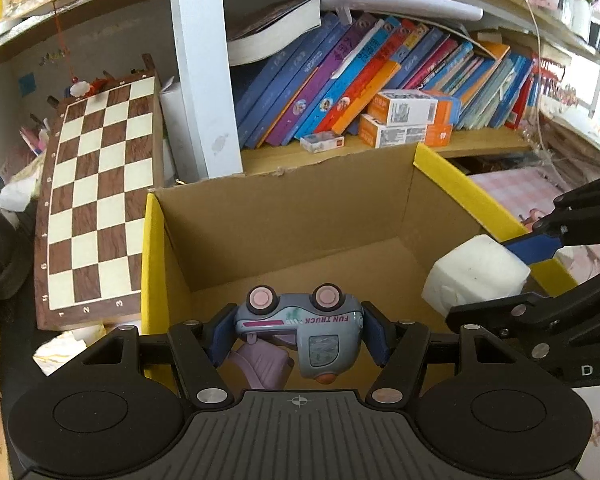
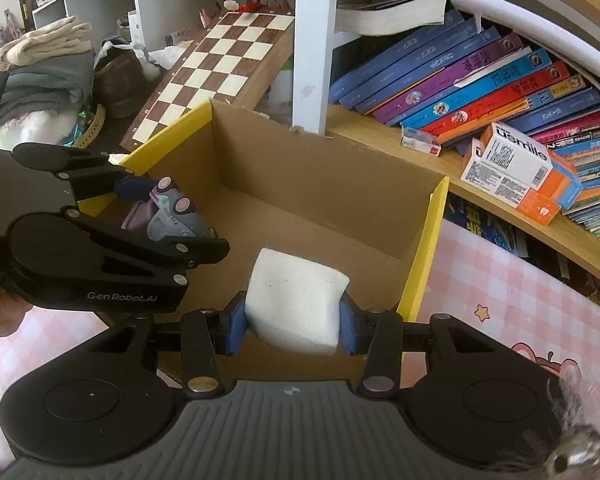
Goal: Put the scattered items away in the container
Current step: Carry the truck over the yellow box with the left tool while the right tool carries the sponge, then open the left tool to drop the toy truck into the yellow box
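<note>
An open cardboard box with yellow-edged side walls stands in front of a bookshelf; it also shows in the right wrist view. My left gripper is shut on a grey-blue toy truck, held upside down over the box's near left part. It also shows in the right wrist view. My right gripper is shut on a white foam block, held over the box's near right part. The block also shows in the left wrist view.
A chessboard leans left of the box. Leaning books and small orange-white boxes fill the shelf behind. A pink checkered cloth covers the surface to the right. Folded clothes lie far left.
</note>
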Motion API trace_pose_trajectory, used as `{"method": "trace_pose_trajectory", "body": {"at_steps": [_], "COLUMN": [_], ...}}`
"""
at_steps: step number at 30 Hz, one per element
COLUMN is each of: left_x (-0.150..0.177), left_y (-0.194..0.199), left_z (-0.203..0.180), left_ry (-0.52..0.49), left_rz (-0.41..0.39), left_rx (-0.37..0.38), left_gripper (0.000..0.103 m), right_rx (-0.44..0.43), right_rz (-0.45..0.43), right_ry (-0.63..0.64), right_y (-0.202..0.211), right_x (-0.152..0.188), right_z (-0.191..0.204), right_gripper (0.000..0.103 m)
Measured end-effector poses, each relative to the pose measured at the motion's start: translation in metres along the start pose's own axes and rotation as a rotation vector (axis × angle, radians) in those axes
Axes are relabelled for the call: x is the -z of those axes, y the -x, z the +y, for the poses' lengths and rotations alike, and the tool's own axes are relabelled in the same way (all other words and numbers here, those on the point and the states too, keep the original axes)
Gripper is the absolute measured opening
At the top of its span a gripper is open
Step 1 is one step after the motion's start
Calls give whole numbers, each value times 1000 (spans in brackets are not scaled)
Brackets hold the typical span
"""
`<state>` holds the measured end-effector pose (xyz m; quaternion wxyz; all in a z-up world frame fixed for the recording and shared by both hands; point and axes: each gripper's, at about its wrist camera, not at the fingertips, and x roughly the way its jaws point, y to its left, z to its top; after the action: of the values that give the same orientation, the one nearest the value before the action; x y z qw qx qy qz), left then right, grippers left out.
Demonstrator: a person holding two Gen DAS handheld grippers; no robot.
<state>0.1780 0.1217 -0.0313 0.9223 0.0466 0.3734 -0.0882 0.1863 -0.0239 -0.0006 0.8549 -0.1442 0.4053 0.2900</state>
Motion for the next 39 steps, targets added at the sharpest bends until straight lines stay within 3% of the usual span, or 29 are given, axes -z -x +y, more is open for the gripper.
{"method": "trace_pose_trajectory", "body": {"at_steps": [39], "left_x": [0], "left_y": [1], "left_z": [-4], "left_ry": [-27], "left_rz": [-2], "left_rx": [-12], "left_gripper": [65], "right_rx": [-27], "right_rz": [43], "right_ry": [0], "right_y": [-16], "right_x": [1], "right_z": [-3], "right_gripper": [43]}}
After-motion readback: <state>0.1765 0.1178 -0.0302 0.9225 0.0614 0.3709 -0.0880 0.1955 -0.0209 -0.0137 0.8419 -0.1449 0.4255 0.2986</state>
